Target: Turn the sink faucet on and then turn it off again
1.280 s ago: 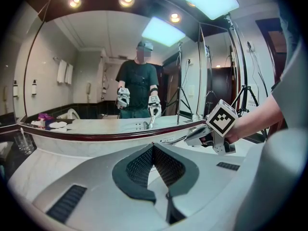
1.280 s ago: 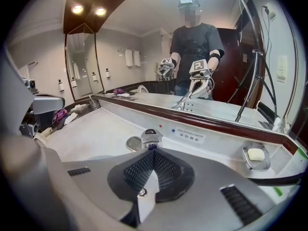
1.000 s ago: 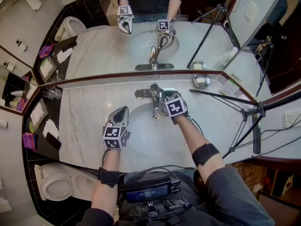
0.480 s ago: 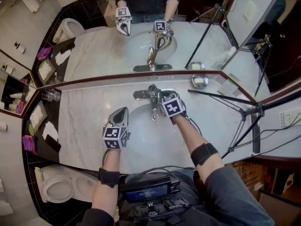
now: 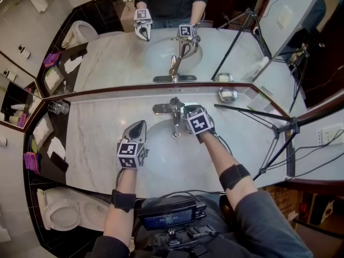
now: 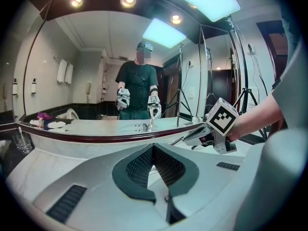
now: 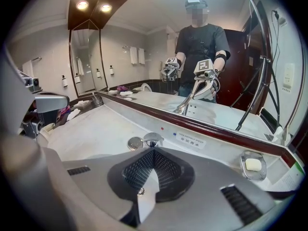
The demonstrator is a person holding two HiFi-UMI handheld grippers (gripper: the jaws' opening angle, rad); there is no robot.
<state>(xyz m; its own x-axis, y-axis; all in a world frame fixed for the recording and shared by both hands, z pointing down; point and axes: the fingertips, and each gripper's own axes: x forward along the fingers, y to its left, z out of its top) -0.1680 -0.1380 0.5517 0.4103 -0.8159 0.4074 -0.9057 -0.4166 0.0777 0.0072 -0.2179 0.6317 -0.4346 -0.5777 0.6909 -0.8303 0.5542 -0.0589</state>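
The chrome faucet (image 5: 175, 117) stands at the back of the sink basin (image 5: 161, 152), its spout reaching out over the bowl. My right gripper (image 5: 185, 110) is shut, and its tips sit right at the faucet's handle from the right side. In the right gripper view the shut tips (image 7: 153, 150) hide all but the handle's round chrome top (image 7: 153, 139). My left gripper (image 5: 139, 124) hovers shut and empty over the basin's left rim, apart from the faucet. In the left gripper view its closed jaws (image 6: 153, 147) cover the faucet. I see no water stream.
A wall mirror (image 5: 107, 52) behind the marble counter (image 5: 97, 136) repeats the scene. A soap dish (image 5: 228, 94) sits at the back right, and a tripod (image 5: 279, 128) leans over the counter's right end. Drinking glasses (image 5: 59, 107) stand at the far left. A toilet (image 5: 62, 214) is lower left.
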